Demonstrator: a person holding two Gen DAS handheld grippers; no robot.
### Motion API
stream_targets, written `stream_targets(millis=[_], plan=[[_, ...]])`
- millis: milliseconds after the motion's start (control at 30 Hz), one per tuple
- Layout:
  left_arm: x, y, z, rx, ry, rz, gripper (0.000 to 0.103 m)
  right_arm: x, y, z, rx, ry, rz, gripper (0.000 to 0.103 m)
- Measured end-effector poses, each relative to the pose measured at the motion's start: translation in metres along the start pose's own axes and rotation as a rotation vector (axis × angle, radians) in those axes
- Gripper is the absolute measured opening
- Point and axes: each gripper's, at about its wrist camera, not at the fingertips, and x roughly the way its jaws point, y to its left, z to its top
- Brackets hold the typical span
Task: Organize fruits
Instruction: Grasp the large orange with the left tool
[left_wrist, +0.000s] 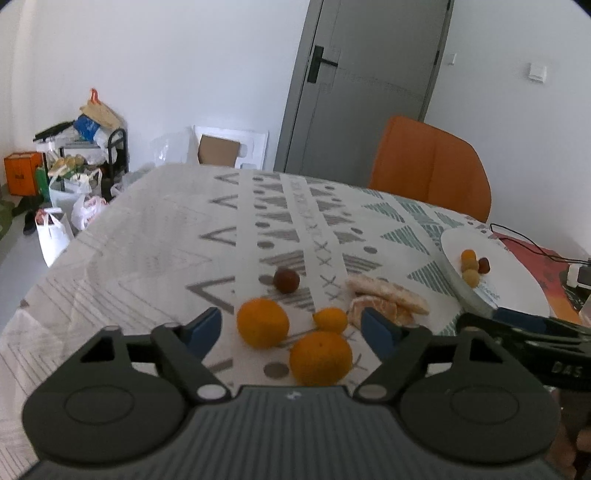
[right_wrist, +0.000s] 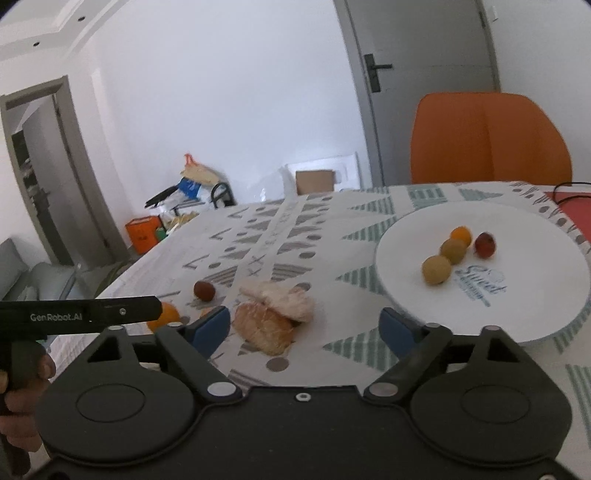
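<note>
Jaws of the left gripper (left_wrist: 291, 328) and right gripper (right_wrist: 306, 325) stand wide, gripping nothing above the tablecloth (left_wrist: 147, 236).

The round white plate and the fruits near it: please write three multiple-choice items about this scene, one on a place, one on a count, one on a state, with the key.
1. Where does the peeled orange flesh with its pale peel lie?
A. on the patterned tablecloth
B. on the plate
C. on the orange chair

2. How many small round fruits lie on the round white plate?
A. two
B. four
C. six

3. How do the jaws of the right gripper stand?
A. shut on a fruit
B. open with nothing pressed between them
C. shut on the plate's rim

Key: 1 A, the peeled orange flesh rests on the patterned tablecloth, beside the plate. 2 B, four fruits sit on the round white plate. 3 B, the right gripper has its blue pads apart over the cloth.
</note>
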Motion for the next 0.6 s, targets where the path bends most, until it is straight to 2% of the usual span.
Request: stream_targets(millis=[133,300,367,400,433,600], plan=[[0.004,-0.001,-0.007,-0.019,0.031,-0.023,0.071,0.008,0.006,-0.003,-0.027,0.027,0.023,0.071],[0.013,-0.001,-0.016,-0.037,0.066,-0.037,0.060,0.019,0.012,-0.005,-0.057,0.067,0.042,0.052],[0.016,0.001,-0.018,-0.052,0.073,-0.056,0.056,0.023,0.013,-0.006,-0.064,0.076,0.041,0.051],[0.016,0.001,-0.018,-0.055,0.074,-0.063,0.052,0.025,0.014,-0.006,-0.066,0.080,0.040,0.051],[0.016,0.001,-0.019,-0.056,0.074,-0.073,0.042,0.026,0.014,-0.006,-0.066,0.083,0.041,0.051],[0.011,0.004,-0.019,-0.069,0.077,-0.076,0.040,0.036,0.016,-0.005,-0.078,0.101,0.046,0.051]])
